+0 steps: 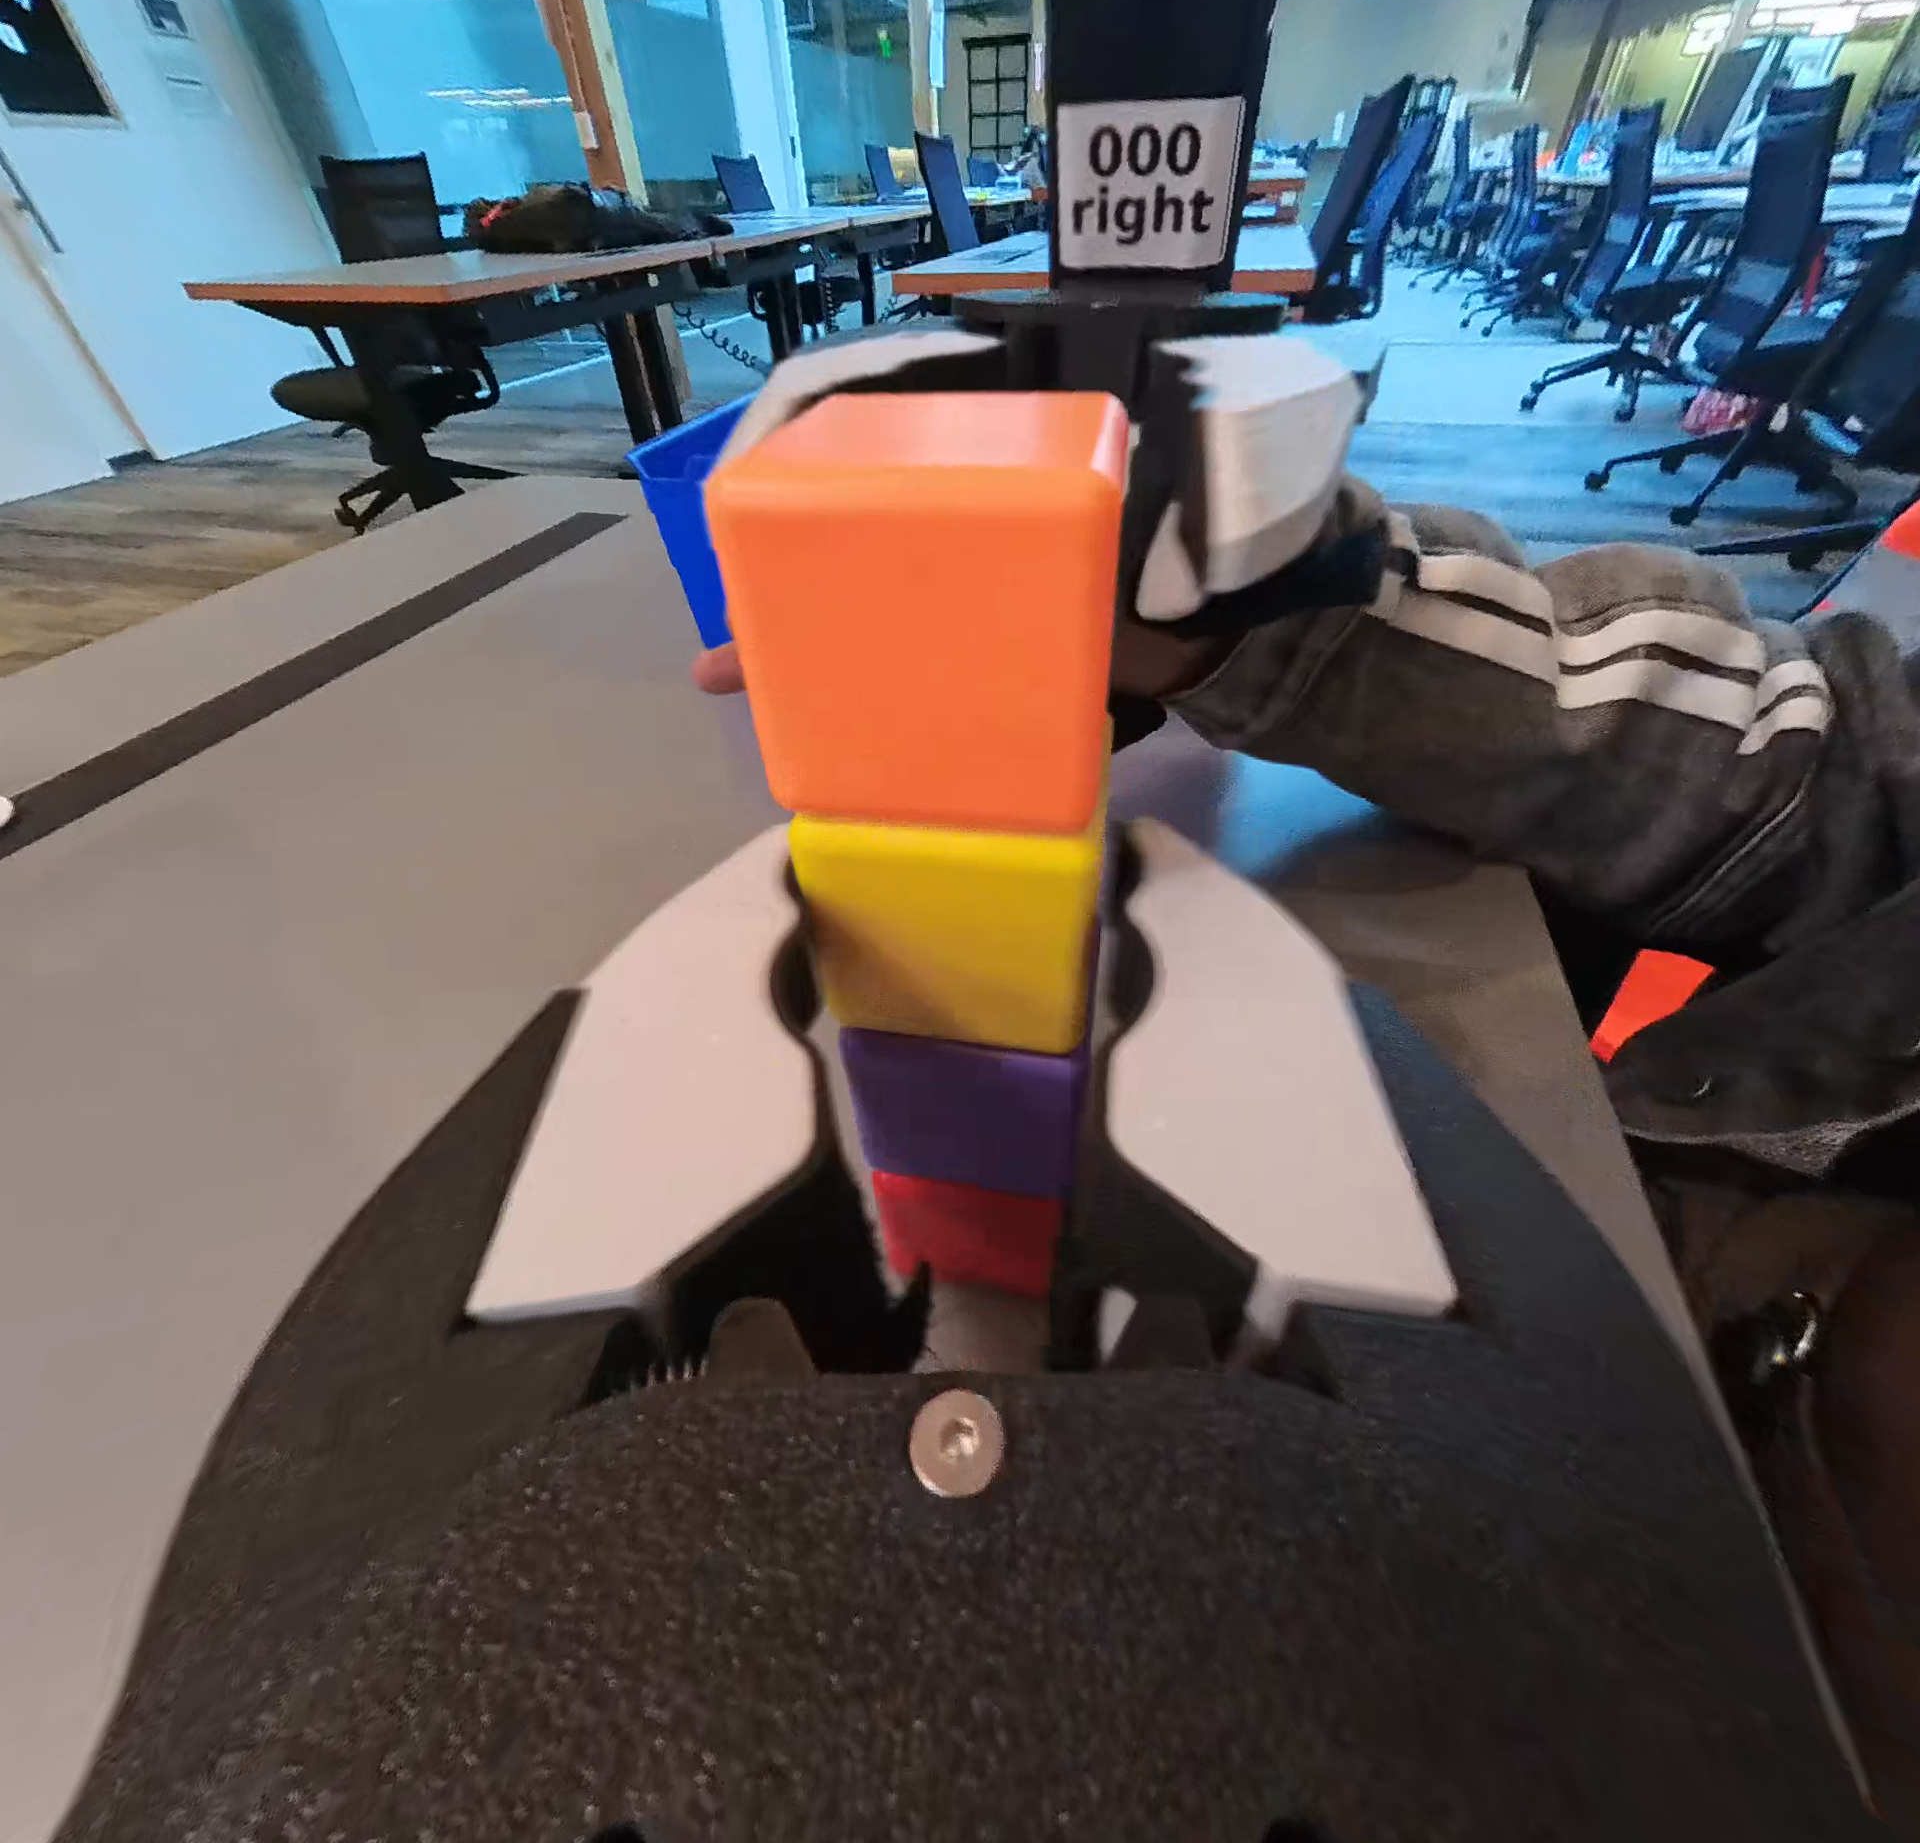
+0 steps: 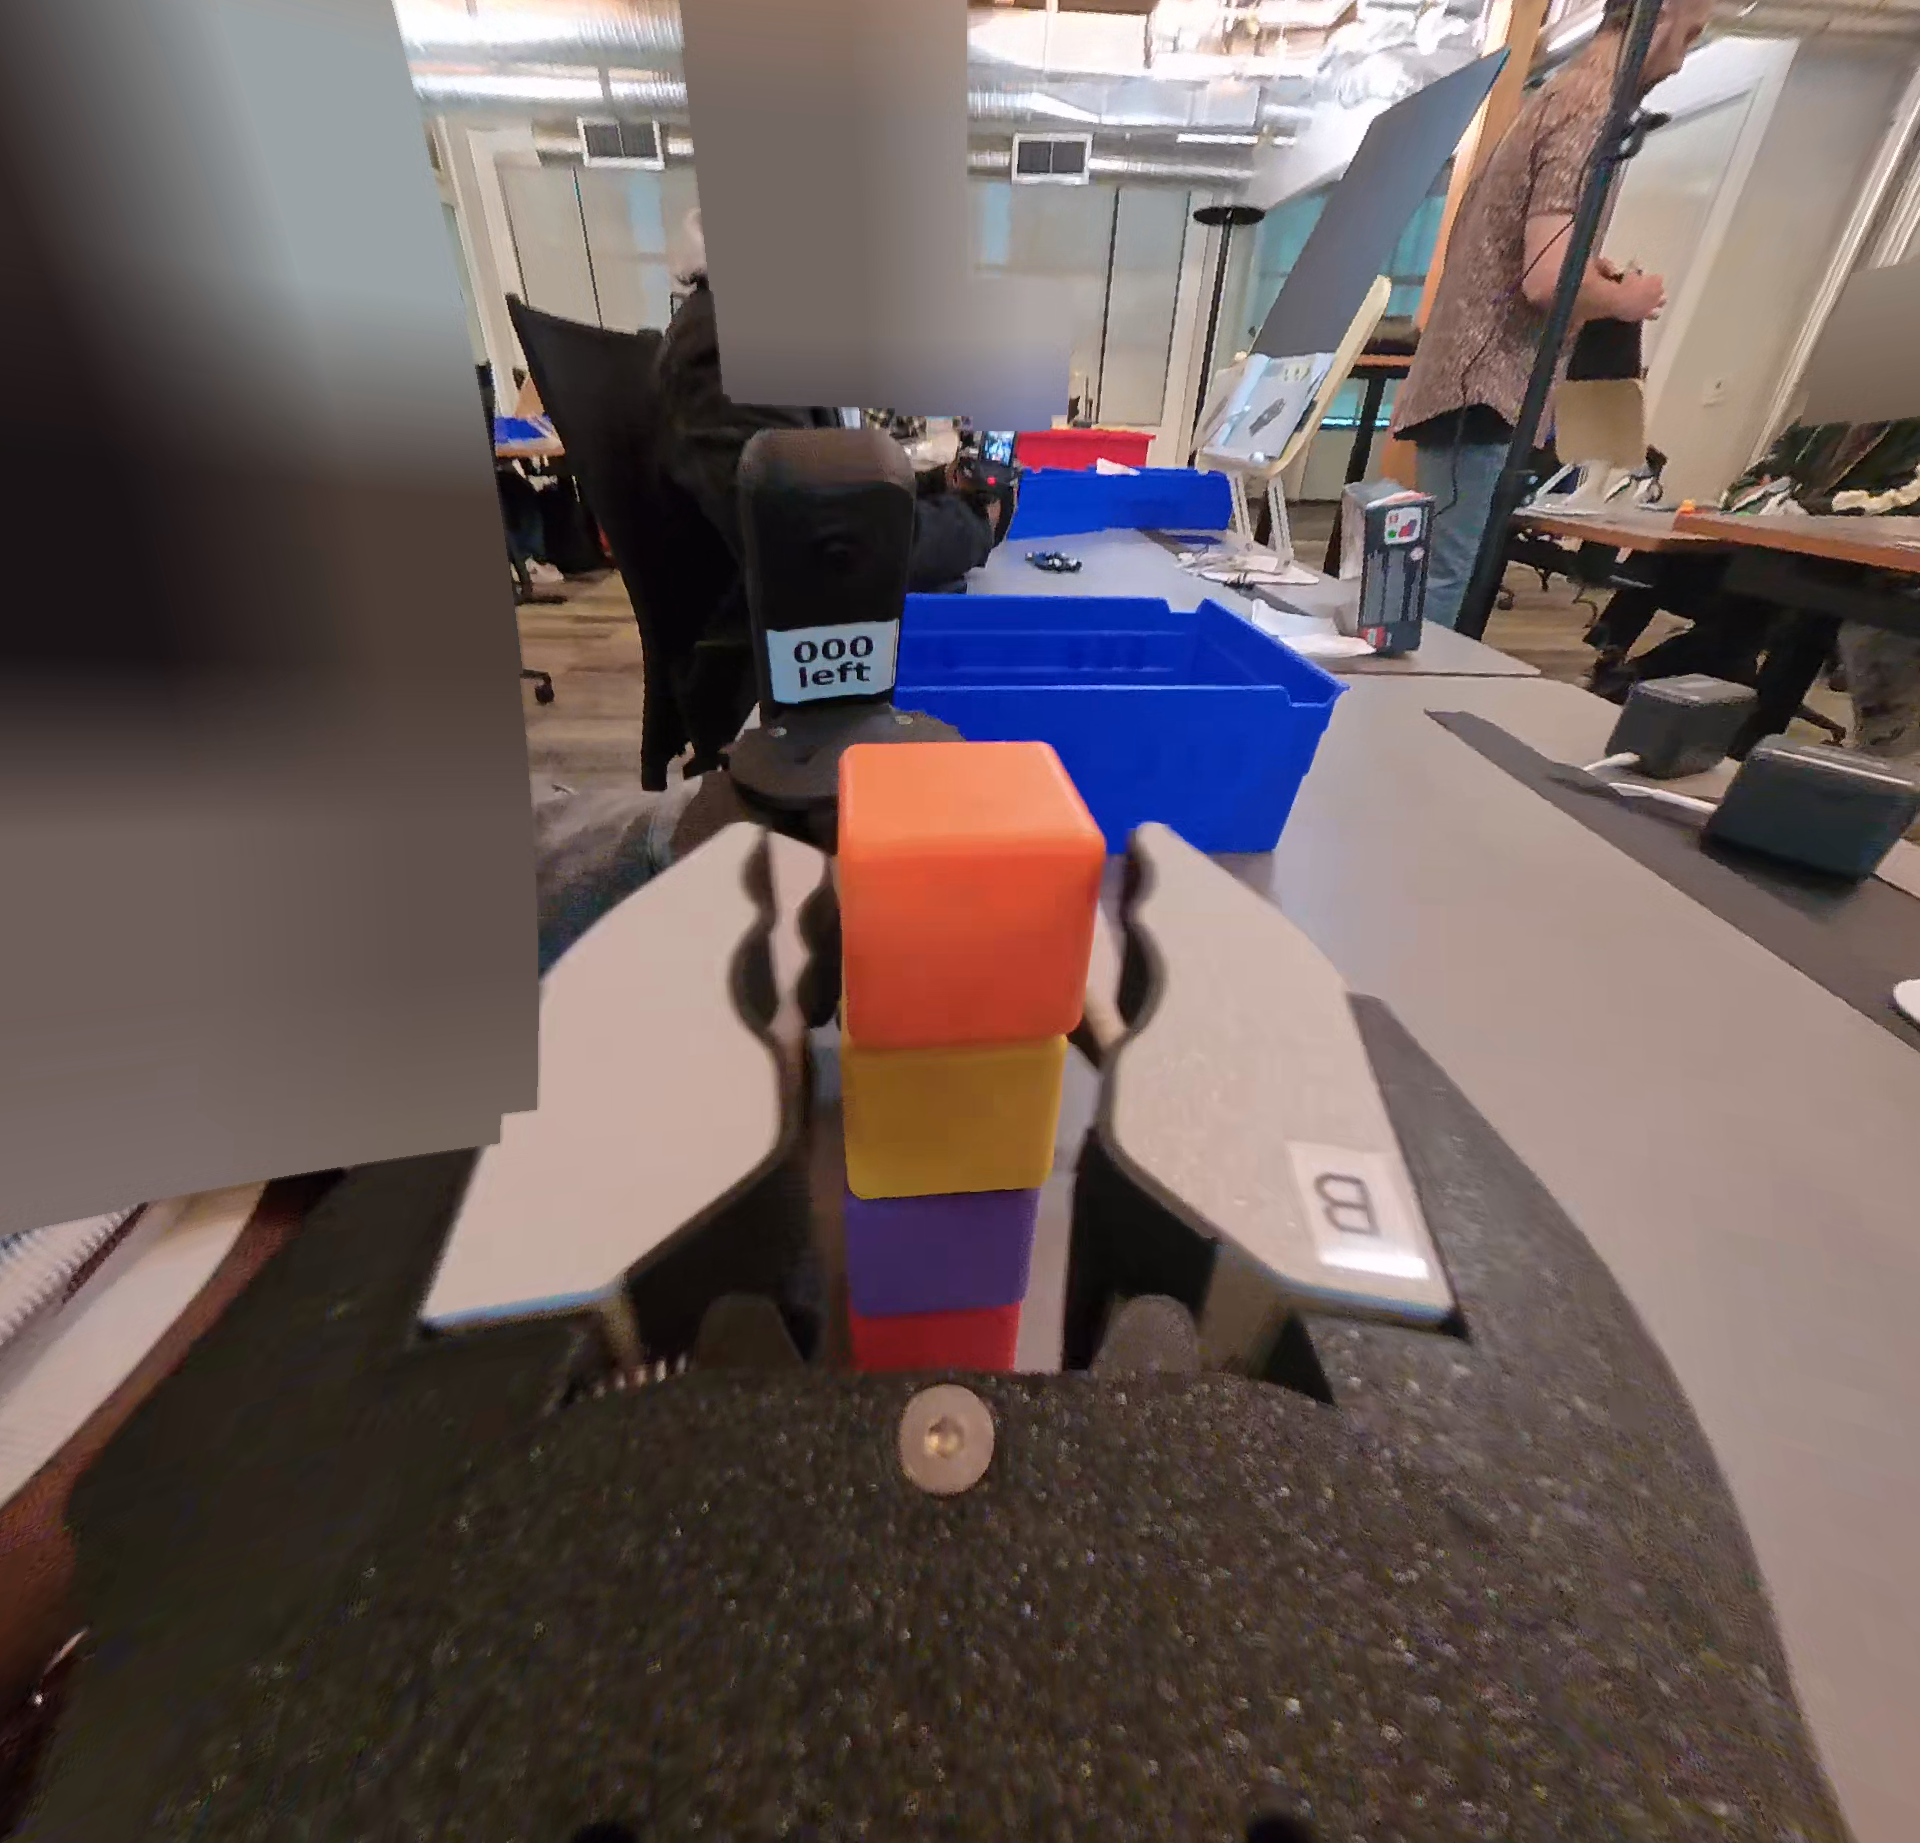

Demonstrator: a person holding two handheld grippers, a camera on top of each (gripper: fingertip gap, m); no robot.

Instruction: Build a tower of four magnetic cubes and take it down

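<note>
Left wrist view: left claw point(image 1: 951, 920) pinches yellow cube point(image 1: 951, 936); right claw point(image 2: 966, 920) brackets orange cube point(image 2: 966, 894), contact unclear. Hard, slick, light; grip flat sides.

Cube stack, top to btm: orange plastic cube point(image 1: 920, 609), yellow plastic cube point(image 1: 951, 936), purple plastic cube point(image 1: 966, 1113), red plastic cube point(image 1: 966, 1232). Open plastic bin point(image 2: 1101, 744): blue. Tabletop point(image 1: 364, 858): grey w/ dark strip. Jacket sleeve point(image 1: 1558, 744): grey, white stripes. Gripper fingers point(image 2: 644, 1066): light grey, black pads.
</note>
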